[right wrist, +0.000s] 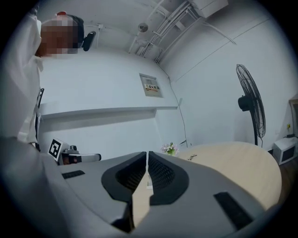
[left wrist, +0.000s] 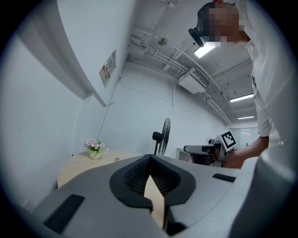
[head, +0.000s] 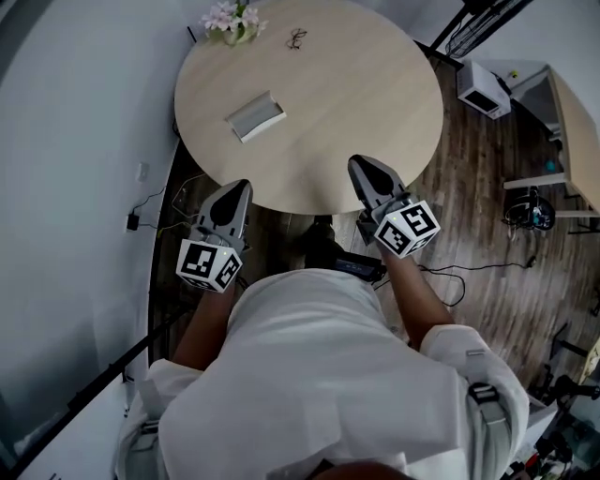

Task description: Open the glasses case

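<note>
Though shut, flat grey glasses case [head: 255, 116]

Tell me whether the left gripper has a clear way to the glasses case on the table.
Probably yes. The left gripper hovers at the near edge of the table, jaws together and empty, and only bare wood lies between it and the glasses case. The glasses and flowers sit farther back.

Round pale table [head: 375, 112]; dark wood floor [head: 478, 178]; white wall [head: 75, 112]; perhaps a microwave [head: 484, 89]

Prob. office — round table [head: 356, 112], standing fan [right wrist: 250, 101], ceiling AC [left wrist: 195, 82].
</note>
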{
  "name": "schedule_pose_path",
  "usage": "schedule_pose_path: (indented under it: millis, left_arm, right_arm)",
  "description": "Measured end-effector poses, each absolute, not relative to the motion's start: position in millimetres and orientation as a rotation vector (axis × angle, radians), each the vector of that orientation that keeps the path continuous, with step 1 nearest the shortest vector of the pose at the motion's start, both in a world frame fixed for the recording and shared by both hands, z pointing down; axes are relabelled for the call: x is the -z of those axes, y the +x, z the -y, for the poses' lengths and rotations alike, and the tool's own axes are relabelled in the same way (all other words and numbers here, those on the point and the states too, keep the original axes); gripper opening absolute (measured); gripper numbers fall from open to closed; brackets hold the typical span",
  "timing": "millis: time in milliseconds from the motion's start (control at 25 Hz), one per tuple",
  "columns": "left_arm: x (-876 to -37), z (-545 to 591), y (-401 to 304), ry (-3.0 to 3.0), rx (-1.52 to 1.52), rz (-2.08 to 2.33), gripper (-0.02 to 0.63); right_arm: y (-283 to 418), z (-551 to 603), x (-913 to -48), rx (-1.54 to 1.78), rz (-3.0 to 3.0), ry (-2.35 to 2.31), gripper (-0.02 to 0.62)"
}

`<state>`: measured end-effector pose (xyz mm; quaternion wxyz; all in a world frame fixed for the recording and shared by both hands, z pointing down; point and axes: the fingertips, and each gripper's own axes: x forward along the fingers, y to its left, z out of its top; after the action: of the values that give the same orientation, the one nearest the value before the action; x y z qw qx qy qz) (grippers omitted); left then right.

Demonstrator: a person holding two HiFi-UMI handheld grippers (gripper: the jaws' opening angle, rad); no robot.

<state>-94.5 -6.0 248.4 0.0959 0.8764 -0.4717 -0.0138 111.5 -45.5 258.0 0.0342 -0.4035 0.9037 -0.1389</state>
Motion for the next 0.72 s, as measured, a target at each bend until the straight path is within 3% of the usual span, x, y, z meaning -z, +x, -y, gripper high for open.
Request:
schedule_pose_path:
  millis: [320, 720]
  left_arm:
    - [-271.1, -50.5, -99.8, 2.598, 0.018, 1.334, 0.012]
    - [-303.9, -84.8, -82.6, 2.515, -0.019, 1.383, 0.012]
  right_arm:
    - [116.9, -20.9, -264.7, 0.465, -2.825, -1.318, 0.031]
    - [110.5, -54.6, -296.1, 0.435, -3.015, -1.086, 0.025]
